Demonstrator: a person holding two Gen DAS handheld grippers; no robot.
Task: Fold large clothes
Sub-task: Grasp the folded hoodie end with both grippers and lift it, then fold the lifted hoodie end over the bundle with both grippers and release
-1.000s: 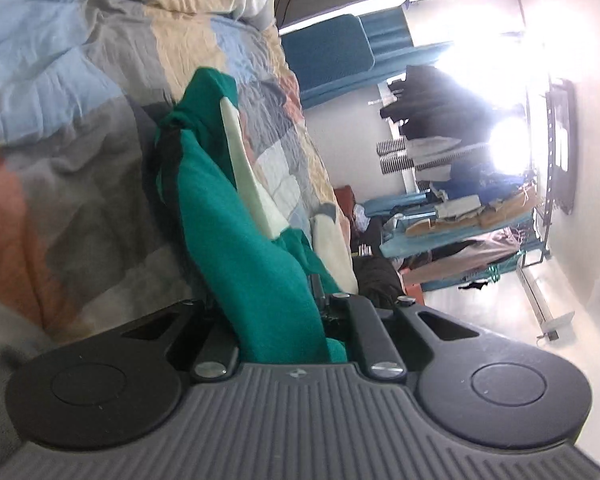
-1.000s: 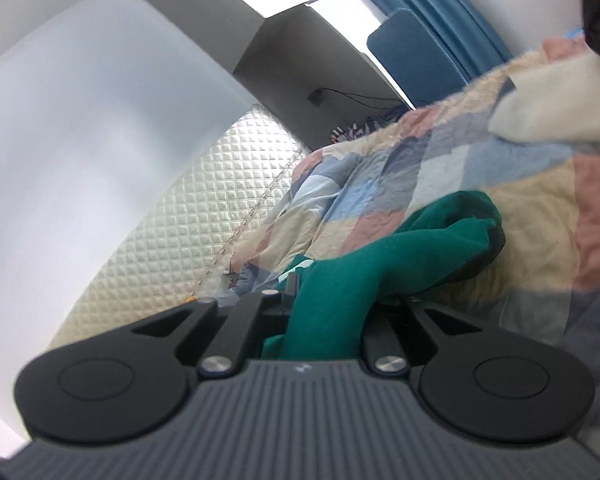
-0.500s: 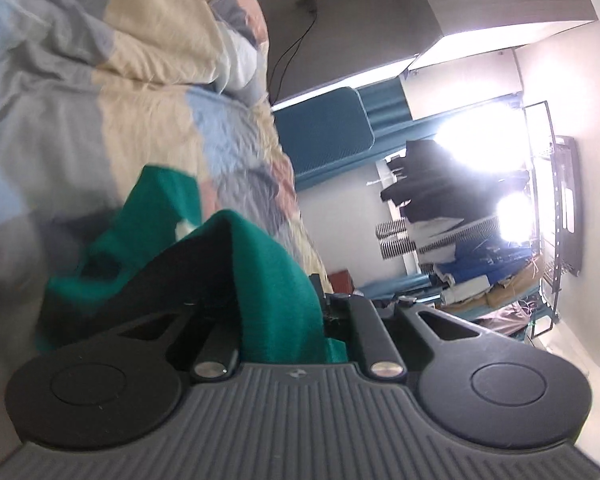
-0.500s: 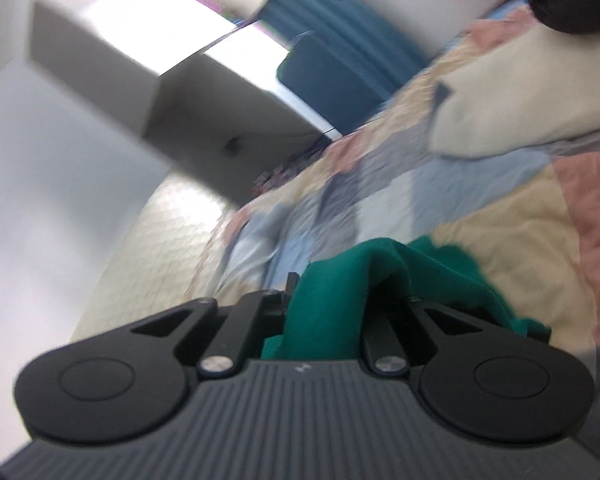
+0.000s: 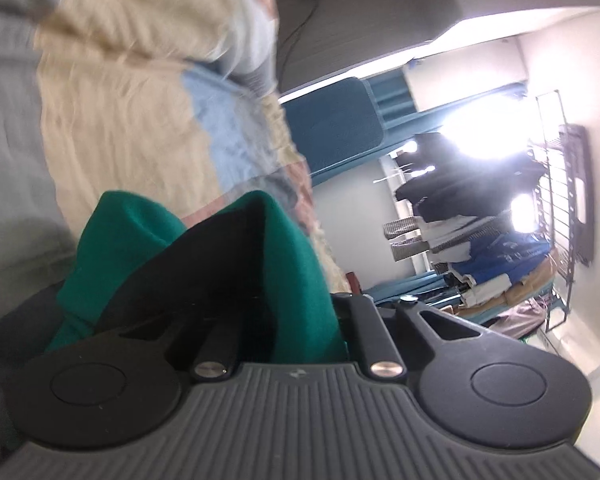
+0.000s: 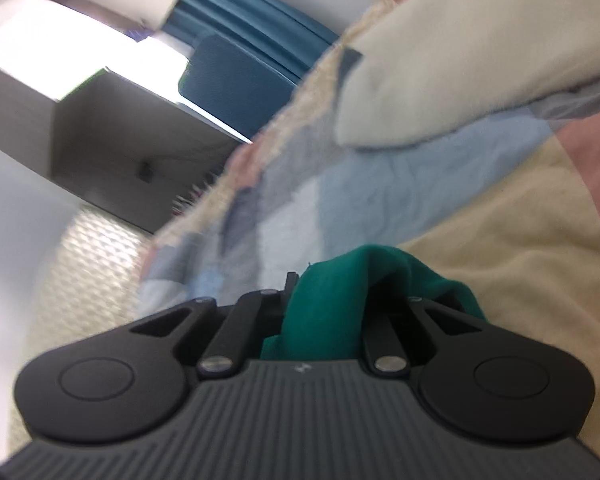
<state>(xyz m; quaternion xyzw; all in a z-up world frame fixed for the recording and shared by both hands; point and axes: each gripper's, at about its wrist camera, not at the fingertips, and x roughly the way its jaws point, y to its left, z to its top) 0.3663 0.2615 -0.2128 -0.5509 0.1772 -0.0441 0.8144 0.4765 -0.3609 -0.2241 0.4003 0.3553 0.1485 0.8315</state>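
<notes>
A green garment with a black inner side (image 5: 296, 248) is bunched up between the fingers of my left gripper (image 5: 288, 304), which is shut on it just above the patchwork quilt (image 5: 120, 120). The cloth hides the left gripper's fingertips. In the right wrist view, another part of the same green garment (image 6: 324, 320) is pinched in my right gripper (image 6: 332, 284), also shut, low over the quilt (image 6: 480, 272). Only a short hump of green shows ahead of each gripper. Both views are motion-blurred.
A cream cloth (image 6: 460, 60) lies on the quilt ahead of the right gripper. A blue padded panel (image 5: 332, 128) and curtains stand past the bed. A rack of hanging clothes (image 5: 460, 232) stands against a bright window. A quilted wall panel (image 6: 80, 272) borders the bed.
Both grippers have swept across the bed and sunk closer to the quilt, carrying the green garment. The long stretch of green ahead of each has shrunk to a short hump.
</notes>
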